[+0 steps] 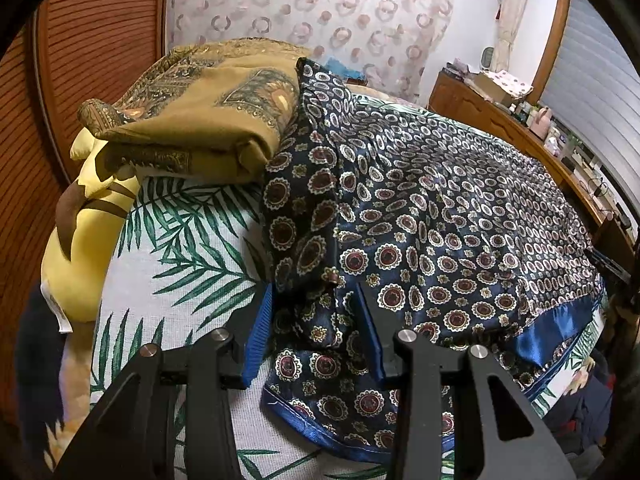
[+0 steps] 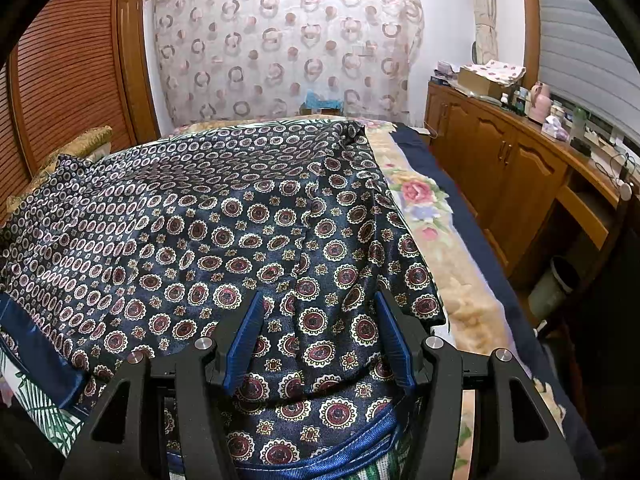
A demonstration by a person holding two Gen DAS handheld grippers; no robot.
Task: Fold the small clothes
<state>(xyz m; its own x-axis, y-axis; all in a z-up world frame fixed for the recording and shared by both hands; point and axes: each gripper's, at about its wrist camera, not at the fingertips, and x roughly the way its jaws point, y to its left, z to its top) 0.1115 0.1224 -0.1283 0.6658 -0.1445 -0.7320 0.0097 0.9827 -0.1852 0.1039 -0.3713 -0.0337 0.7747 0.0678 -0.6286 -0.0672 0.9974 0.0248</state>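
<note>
Bed [image 1: 180, 240]: patterned scarf [image 1: 440, 220] lies spread. Left tool [image 1: 316, 332] and right tool [image 2: 320, 336], both spread, apparently straddle its near edge.

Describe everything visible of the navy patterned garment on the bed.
The navy patterned garment looks satiny, printed with maroon-and-cream medallions near the hem and small rings farther off, edged in plain blue trim. It lies spread over the bed, rumpled, one part folded over at the left side. Both open grippers, left gripper and right gripper, straddle its near edge. A folded tan cloth abuts it.
</note>
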